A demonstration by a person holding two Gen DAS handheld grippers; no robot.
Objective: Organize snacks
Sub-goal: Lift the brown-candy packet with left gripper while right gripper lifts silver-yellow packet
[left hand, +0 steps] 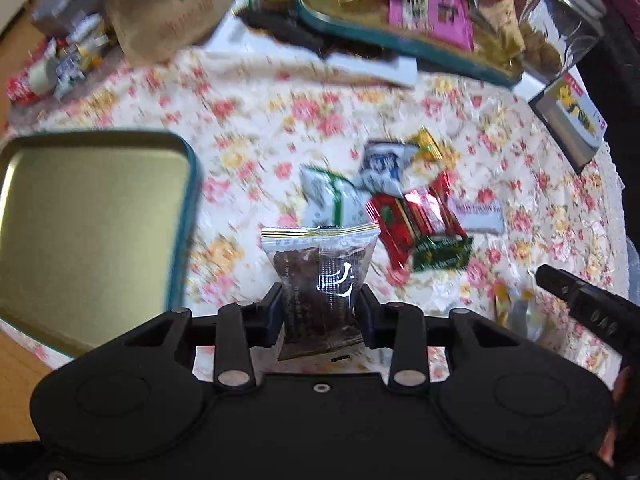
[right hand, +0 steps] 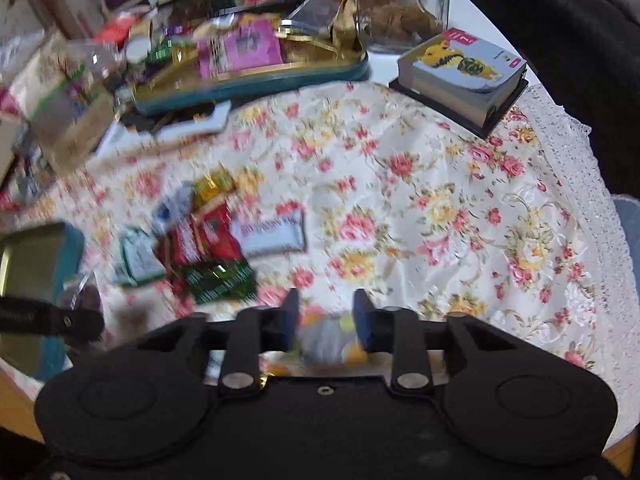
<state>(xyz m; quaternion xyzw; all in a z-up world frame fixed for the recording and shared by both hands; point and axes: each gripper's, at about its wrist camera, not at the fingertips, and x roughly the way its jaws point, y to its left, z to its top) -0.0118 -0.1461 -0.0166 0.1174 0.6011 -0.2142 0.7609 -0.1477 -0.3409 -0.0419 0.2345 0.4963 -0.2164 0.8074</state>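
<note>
My left gripper (left hand: 320, 292) is shut on a clear packet of brown snack (left hand: 320, 256), held upright above the flowered cloth. An empty gold tin with a teal wall (left hand: 188, 216) lies just to its left. A pile of small snack packets sits on the cloth ahead: red ones (left hand: 412, 216), a green one (left hand: 440, 254), a white-and-green one (left hand: 332, 200). My right gripper (right hand: 326, 312) has a blurred silver-and-yellow packet (right hand: 326, 342) between its fingers, and the pads seem to press on it. The same pile (right hand: 208, 240) lies to its left.
A teal-rimmed tin (right hand: 256, 84) full of snacks stands at the back, with a glass jar (right hand: 404, 4) beside it. A thick little book (right hand: 464, 80) lies at the back right. A brown paper bag (left hand: 168, 12) stands at the back left. The cloth's lace edge (right hand: 580, 160) runs along the right.
</note>
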